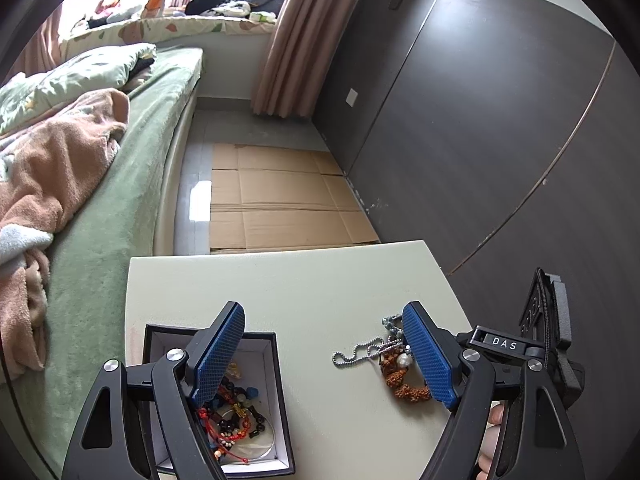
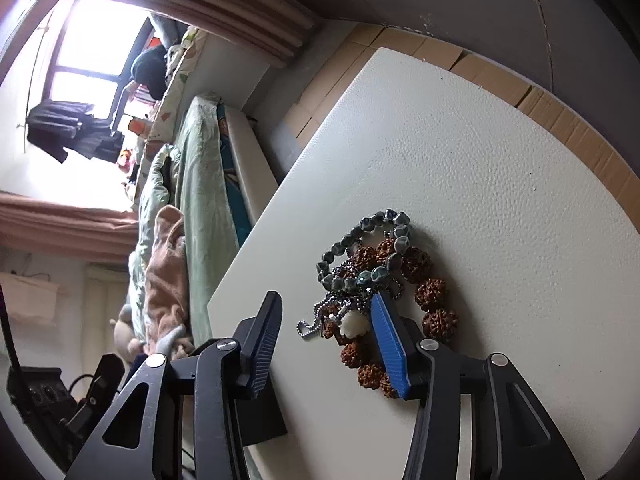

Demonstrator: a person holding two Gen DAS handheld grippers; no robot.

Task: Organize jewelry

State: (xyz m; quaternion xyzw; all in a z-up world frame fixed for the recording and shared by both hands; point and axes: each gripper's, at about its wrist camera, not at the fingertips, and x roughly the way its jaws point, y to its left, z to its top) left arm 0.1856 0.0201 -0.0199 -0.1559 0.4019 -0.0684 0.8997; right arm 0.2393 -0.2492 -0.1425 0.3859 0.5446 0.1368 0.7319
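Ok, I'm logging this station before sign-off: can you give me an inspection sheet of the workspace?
Surface: pale table, pebbled top.
Job's things: open box with beads and cords; loose pile of ball chain, brown seed bracelet, grey bead bracelet, white bead.
Clutter: nothing seen.
Grippers: left tongs open over the table; right tongs open, one finger on the pile.
Cables: nothing seen.
Surroundings: bed, cardboard on floor, curtain, dark wardrobe.
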